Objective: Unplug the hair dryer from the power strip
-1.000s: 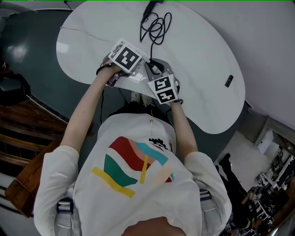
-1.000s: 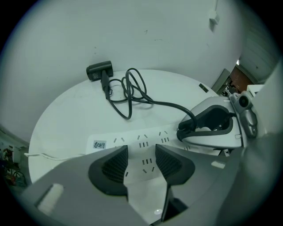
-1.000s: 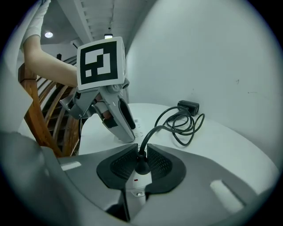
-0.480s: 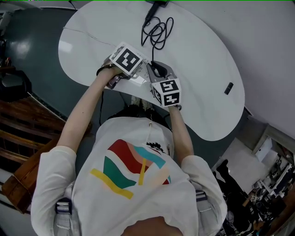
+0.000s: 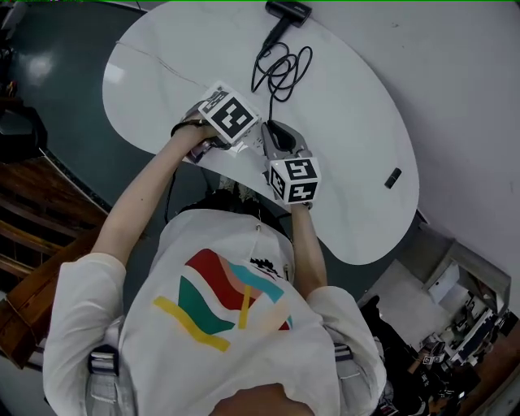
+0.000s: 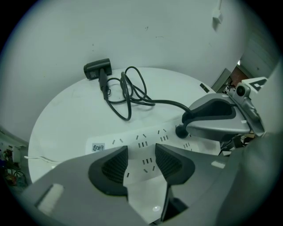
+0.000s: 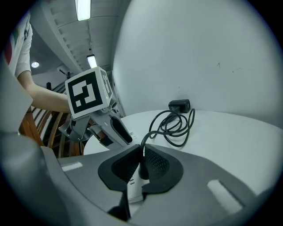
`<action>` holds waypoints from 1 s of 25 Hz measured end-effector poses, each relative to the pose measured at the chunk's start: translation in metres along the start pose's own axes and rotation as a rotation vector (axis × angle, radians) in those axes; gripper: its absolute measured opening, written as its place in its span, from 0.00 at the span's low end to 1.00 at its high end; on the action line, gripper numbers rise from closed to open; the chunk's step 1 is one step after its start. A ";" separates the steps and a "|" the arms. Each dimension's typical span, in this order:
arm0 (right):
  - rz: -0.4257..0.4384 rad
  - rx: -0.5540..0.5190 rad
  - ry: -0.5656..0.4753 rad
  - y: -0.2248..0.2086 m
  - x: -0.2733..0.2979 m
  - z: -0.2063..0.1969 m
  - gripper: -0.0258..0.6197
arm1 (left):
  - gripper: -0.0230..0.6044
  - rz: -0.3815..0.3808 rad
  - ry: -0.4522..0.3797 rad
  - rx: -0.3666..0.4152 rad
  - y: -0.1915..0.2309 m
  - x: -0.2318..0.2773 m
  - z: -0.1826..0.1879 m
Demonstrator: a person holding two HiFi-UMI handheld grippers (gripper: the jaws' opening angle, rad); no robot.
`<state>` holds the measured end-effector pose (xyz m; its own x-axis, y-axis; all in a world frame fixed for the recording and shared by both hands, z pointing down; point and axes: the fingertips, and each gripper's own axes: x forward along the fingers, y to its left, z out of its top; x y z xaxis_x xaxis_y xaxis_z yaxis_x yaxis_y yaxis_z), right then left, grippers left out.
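On the white table lies a white power strip, with the hair dryer's black plug standing in one of its sockets. The plug's cord runs in loops to the black hair dryer at the far edge. My right gripper is closing on the plug, which sits between the pads with both of them against it. My left gripper points steeply down, its jaws wide, its tips over the strip's top face. The strip runs on past both pads.
A small black object lies on the table's right side. The near table edge runs just under both hands. Dark wooden furniture stands at the left, and clutter covers the floor at the lower right.
My right gripper's marker cube has rolled and shifted slightly toward the plug. The left gripper has stayed on the strip.
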<state>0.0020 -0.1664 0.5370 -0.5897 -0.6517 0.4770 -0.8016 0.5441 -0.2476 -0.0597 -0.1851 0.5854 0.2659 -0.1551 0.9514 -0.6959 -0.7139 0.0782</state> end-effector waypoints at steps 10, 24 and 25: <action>-0.011 0.137 -0.054 -0.009 -0.001 0.015 0.08 | 0.35 -0.018 0.004 0.000 0.002 -0.002 0.005; 0.064 0.039 -0.461 0.006 -0.043 0.169 0.09 | 0.28 -0.047 0.076 0.117 0.008 -0.001 -0.001; 0.066 0.011 -0.479 0.003 -0.045 0.185 0.09 | 0.27 -0.045 0.059 0.104 0.007 0.000 -0.002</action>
<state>0.0085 -0.2334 0.3585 -0.6160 -0.7875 0.0184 -0.7606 0.5885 -0.2742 -0.0662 -0.1887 0.5863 0.2538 -0.0832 0.9637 -0.6101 -0.7869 0.0928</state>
